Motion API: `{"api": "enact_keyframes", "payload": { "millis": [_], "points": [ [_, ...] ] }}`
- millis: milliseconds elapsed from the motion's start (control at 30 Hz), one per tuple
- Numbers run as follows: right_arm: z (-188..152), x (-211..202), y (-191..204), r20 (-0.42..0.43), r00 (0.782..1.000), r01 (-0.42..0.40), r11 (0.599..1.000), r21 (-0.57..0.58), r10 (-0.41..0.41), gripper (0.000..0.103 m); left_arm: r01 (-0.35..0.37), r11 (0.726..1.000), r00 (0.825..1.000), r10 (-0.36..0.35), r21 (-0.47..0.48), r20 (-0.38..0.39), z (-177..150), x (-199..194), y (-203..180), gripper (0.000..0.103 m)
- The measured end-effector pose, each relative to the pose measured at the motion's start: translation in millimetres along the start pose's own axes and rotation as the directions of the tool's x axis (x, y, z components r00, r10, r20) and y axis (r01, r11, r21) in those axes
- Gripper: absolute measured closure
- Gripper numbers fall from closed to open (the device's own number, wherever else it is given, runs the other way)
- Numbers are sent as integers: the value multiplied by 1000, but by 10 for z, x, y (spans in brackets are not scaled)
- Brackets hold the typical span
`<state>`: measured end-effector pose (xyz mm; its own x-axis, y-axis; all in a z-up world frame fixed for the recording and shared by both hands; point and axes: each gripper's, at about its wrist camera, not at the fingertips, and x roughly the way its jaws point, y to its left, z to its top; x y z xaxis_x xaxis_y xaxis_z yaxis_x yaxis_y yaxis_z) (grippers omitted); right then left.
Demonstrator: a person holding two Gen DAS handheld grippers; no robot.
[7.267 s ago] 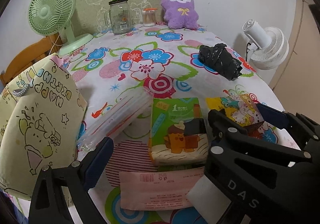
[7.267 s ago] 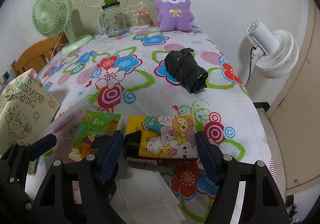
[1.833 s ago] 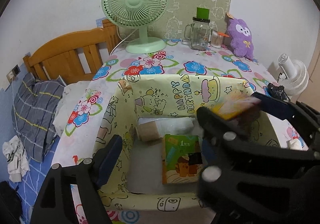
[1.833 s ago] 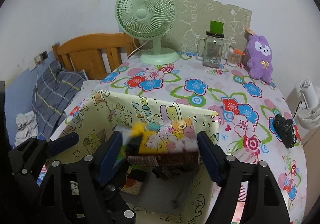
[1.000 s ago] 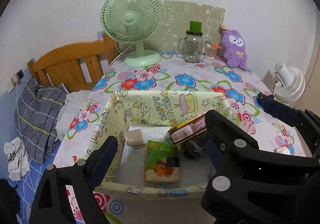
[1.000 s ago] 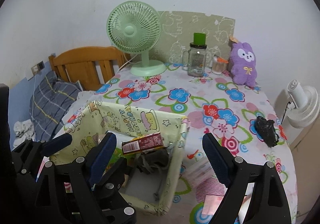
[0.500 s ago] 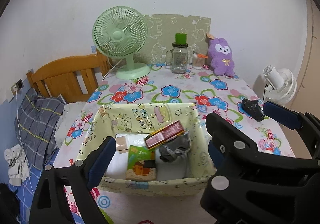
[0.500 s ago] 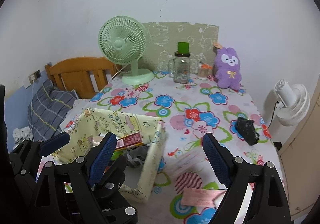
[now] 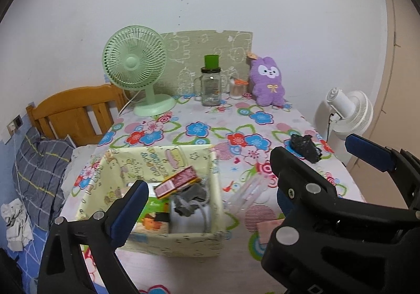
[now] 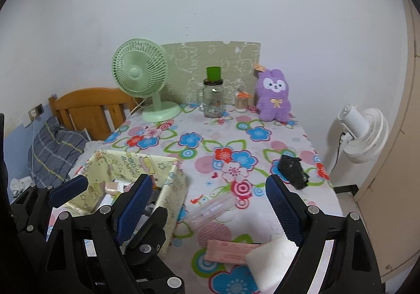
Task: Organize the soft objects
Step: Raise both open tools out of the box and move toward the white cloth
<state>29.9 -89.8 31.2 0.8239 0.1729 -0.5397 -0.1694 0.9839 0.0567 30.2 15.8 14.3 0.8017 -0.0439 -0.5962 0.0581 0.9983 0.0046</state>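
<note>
Both tools empty with jaws apart: the flat pink packet (image 10: 231,250) and white folded wad (image 10: 270,260) lie just below the right gripper (image 10: 207,204), nearer it than the left gripper (image 9: 204,202), which hovers over the yellow cartoon-print fabric bin (image 9: 168,239).

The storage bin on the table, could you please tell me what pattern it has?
The storage bin is pale yellow with cartoon drawings and stars, clearest in the left wrist view.

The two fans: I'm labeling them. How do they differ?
The green fan stands on the flowered table beside the glass jar, its grille facing forward. The white fan stands off the table's right edge, showing its motor housing. Both have round grilles.
</note>
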Motion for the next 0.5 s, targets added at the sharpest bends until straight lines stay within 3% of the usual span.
{"api": "enact_keyframes", "payload": {
  "millis": [500],
  "points": [
    [-292, -58, -481, -16, 998, 61, 998, 33, -60, 13, 65, 998, 997, -64, 24, -46, -218, 132, -522, 3]
  ]
}}
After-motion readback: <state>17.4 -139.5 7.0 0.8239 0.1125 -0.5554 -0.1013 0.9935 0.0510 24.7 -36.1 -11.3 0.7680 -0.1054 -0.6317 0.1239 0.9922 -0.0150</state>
